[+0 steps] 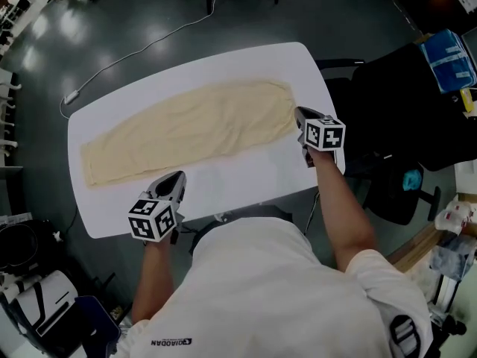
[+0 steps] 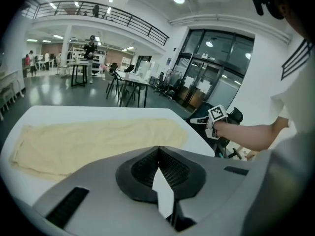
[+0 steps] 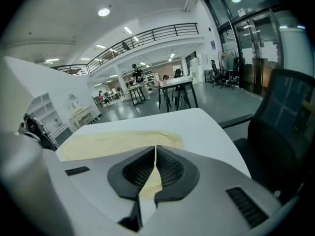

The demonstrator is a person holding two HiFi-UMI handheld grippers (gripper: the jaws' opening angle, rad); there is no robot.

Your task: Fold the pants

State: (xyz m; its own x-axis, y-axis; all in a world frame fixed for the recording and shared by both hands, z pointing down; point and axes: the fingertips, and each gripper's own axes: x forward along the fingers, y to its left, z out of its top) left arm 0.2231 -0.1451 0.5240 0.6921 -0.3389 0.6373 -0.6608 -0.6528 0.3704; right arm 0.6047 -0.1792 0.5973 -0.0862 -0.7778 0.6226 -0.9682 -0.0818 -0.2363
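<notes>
**Pants Lay Flat, Folding Barely Begun**

The cream pants (image 1: 194, 129) lay stretched along the white table (image 1: 246, 177) in one long, narrow strip. The wide end was toward the person's right and the narrow end ran off to the left. From where I stood the strip looked about one leg wide, so I judged the legs might already have been laid one on the other. I could not make out a layer edge to be sure. No crosswise fold showed anywhere, and the cloth was smooth from end to end. If that lengthwise fold was done, bringing the ends together was all left to do.

The left gripper (image 1: 173, 181) hovered over bare table near the front edge, just short of the long near side of the pants and about midway along it. Its fingers (image 2: 170, 168) were pressed together with nothing between them. Only white tabletop showed below the tips, with the cloth lying beyond them.

The right gripper (image 1: 300, 114) sat at the wide end of the pants, its tips right at the hem of the cloth there. Whether it touched the cloth I could not tell. Its jaws were closed on each other too. In the right gripper view the cream cloth lay ahead of and beneath the tips, not caught between them. So neither tool had hold of the pants.
</notes>
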